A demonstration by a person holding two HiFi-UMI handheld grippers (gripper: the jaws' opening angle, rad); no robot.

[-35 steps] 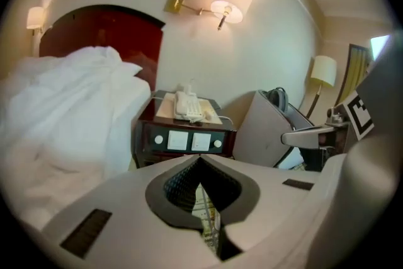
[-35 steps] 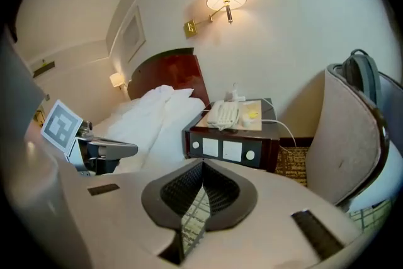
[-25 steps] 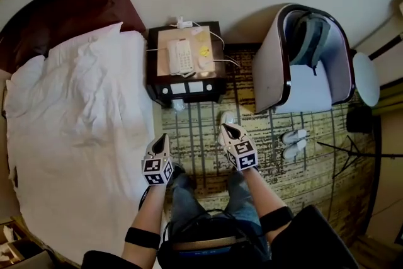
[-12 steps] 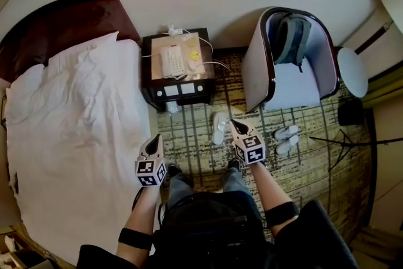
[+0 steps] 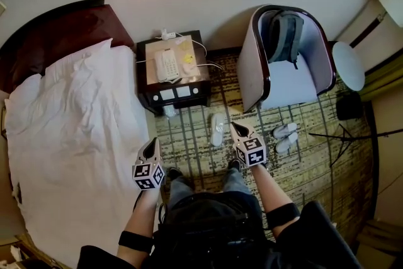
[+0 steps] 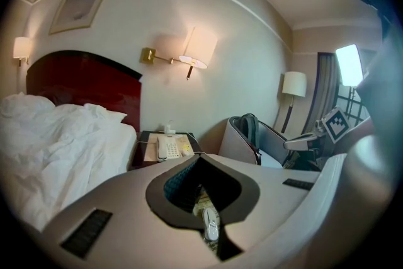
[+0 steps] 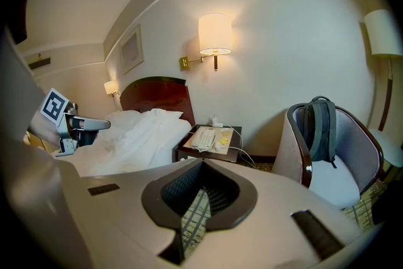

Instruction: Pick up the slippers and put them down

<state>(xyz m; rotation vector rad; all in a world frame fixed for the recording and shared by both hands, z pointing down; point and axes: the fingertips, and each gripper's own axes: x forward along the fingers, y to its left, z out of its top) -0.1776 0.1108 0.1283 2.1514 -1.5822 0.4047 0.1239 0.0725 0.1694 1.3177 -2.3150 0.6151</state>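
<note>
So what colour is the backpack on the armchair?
The backpack is grey; it shows best in the right gripper view.

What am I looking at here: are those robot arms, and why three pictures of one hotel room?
No robot: a person holds a hand tool with a two-jaw claw in each hand. The top-down picture comes from a camera on the person's head; the left claw and the right claw point forward there. The other two pictures come from cameras riding on each claw. Both claws are shut and hold nothing. On the patterned carpet lie white slippers, with another pair by the chair. A phone sits on the nightstand beside the bed.
</note>
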